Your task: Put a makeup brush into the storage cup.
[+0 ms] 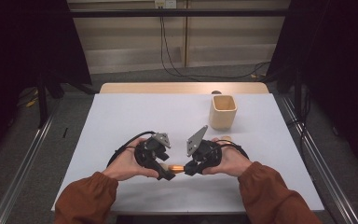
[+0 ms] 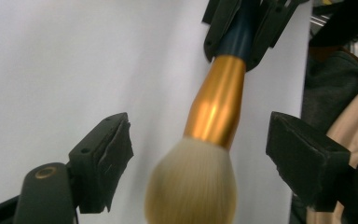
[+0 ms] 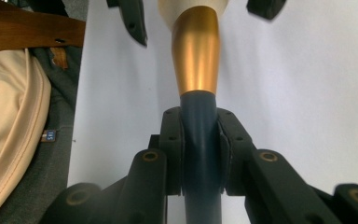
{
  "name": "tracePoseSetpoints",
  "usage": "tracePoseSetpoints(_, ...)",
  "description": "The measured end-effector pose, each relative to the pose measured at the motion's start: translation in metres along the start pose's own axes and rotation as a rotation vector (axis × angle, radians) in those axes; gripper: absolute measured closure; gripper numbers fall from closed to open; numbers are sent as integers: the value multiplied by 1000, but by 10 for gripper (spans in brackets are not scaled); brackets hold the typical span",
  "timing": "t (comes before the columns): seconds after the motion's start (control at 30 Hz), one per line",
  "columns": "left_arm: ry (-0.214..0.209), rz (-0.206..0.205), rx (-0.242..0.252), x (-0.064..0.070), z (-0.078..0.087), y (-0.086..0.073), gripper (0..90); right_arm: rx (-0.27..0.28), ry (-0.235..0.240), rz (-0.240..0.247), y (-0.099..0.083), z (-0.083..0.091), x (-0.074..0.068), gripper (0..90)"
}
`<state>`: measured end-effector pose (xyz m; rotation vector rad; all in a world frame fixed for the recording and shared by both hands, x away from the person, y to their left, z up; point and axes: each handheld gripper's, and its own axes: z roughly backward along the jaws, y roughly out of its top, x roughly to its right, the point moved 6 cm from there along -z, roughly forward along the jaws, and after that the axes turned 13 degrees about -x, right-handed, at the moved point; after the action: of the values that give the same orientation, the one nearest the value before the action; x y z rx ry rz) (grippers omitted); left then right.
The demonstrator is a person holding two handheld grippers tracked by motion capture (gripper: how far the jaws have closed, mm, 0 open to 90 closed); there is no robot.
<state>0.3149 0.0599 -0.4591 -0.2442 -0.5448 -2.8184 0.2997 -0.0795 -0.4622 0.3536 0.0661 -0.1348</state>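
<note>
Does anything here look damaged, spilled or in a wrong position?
One thing stands out: the pad on one jaw of the left gripper looks torn and ragged at its edge. Otherwise nothing is spilled. The right gripper holds the brush firmly by its dark handle, and the cup stands upright on the table.

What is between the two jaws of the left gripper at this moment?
The pale bristle head of the brush sits between the open jaws of the left gripper, touching neither, as the left gripper view shows. The right gripper clamps its dark handle.
</note>
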Motion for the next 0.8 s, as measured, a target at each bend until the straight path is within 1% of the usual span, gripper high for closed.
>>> tracePoseSetpoints(0.03, 0, 0, 0, 0, 0, 0, 196, 0, 0, 0, 0, 0, 0, 750)
tracePoseSetpoints(0.07, 3, 15, 6, -2, -1, -2, 160, 3, -9, -16, -3, 0, 3, 750)
tracePoseSetpoints(0.1, 6, 27, 14, -3, -1, -2, 160, 3, -9, -16, -3, 0, 3, 750)
tracePoseSetpoints(0.13, 12, 31, 17, -4, 0, -4, 128, 11, -10, -22, -5, 1, 4, 750)
tracePoseSetpoints(0.17, 15, 42, 42, -7, 2, -6, 118, 18, -17, -35, -7, 2, 6, 750)
tracePoseSetpoints(0.2, 15, 42, 42, -7, 2, -6, 105, 15, -15, -42, -8, 3, 6, 750)
tracePoseSetpoints(0.23, 31, 49, 40, -10, 3, -8, 105, 15, -15, -42, -8, 3, 6, 750)
tracePoseSetpoints(0.27, 31, 68, 63, -11, 4, -9, 89, 23, -21, -44, -9, 4, 7, 750)
tracePoseSetpoints(0.3, 37, 80, 66, -12, 6, -11, 73, 24, -26, -57, -11, 5, 8, 750)
tracePoseSetpoints(0.37, 49, 83, 72, -14, 8, -14, 53, 28, -28, -69, -14, 6, 9, 750)
tracePoseSetpoints(0.4, 48, 85, 86, -14, 9, -15, 51, 29, -32, -78, -15, 7, 10, 750)
tracePoseSetpoints(0.43, 53, 75, 84, -14, 11, -18, 47, 28, -33, -80, -17, 7, 10, 750)
tracePoseSetpoints(0.47, 43, 86, 104, -14, 11, -18, 43, 29, -37, -92, -19, 8, 11, 750)
tracePoseSetpoints(0.5, 53, 77, 101, -15, 12, -20, 43, 31, -42, -104, -22, 9, 12, 750)
tracePoseSetpoints(0.53, 57, 85, 97, -15, 13, -22, 42, 34, -45, -113, -24, 10, 12, 750)
tracePoseSetpoints(0.6, 66, 106, 118, -15, 14, -25, 43, 42, -47, -121, -26, 11, 13, 750)
tracePoseSetpoints(0.63, 65, 107, 124, -15, 14, -26, 43, 50, -46, -129, -28, 12, 13, 750)
tracePoseSetpoints(0.7, 66, 122, 151, -15, 15, -29, 42, 64, -50, -146, -33, 14, 14, 750)
tracePoseSetpoints(0.73, 67, 124, 160, -15, 15, -30, 41, 73, -54, -158, -35, 15, 14, 750)
tracePoseSetpoints(0.77, 73, 115, 166, -16, 17, -32, 41, 76, -53, -167, -37, 16, 14, 750)
tracePoseSetpoints(0.8, 74, 122, 174, -16, 17, -34, 40, 86, -57, -179, -39, 17, 15, 750)
